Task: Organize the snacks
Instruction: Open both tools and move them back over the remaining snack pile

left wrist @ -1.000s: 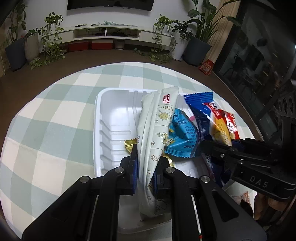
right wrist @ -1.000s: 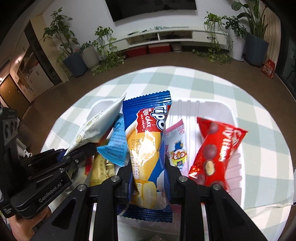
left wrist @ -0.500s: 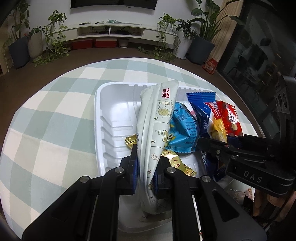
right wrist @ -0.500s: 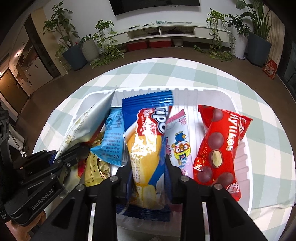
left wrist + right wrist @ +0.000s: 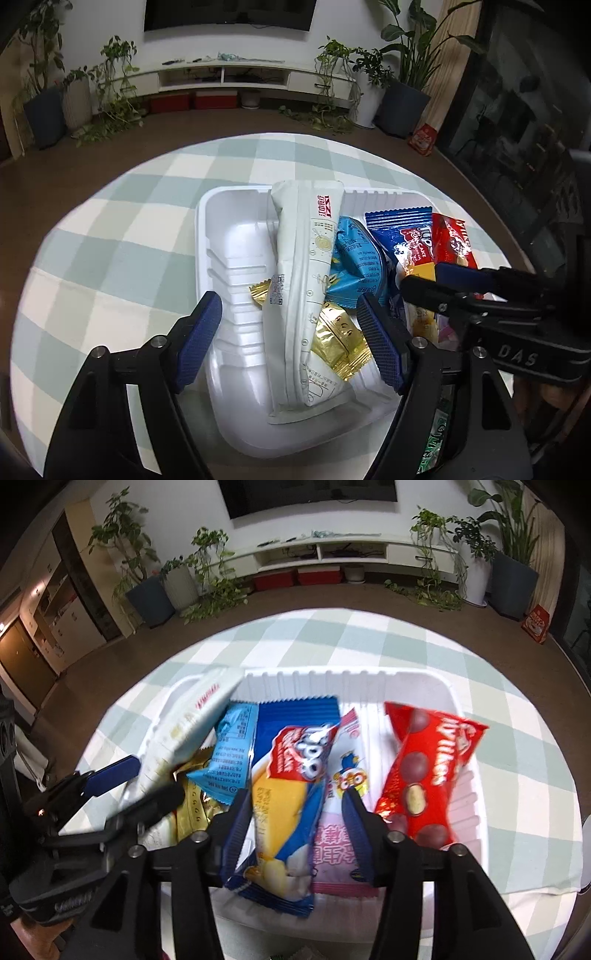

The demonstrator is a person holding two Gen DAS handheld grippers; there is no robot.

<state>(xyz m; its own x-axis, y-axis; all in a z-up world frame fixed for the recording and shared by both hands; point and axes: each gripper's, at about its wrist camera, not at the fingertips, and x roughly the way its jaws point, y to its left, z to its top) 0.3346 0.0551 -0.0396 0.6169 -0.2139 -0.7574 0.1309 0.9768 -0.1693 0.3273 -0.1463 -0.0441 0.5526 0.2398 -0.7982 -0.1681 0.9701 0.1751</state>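
left gripper (image 5: 290, 332): gaping wide, white pack (image 5: 306, 291) lying between its fingers | right gripper (image 5: 295, 823): gaping, blue pack (image 5: 291, 775) lying between | tray (image 5: 229, 236) sitting beneath both

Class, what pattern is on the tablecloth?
Pale green and white checks on the tablecloth, clearest in the left wrist view.

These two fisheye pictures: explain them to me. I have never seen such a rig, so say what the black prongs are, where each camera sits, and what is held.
The black prongs are two handheld grippers; a person carries one in each hand, with a camera on each looking along its fingers. One picture is from the left gripper, the other from the right gripper. Both are open and hold nothing. Below them a white plastic tray sits on a green-and-white checked tablecloth. In the tray lie a long white packet, a light blue packet, a gold wrapper, a blue cake packet, a pink-and-white packet and a red chocolate packet.
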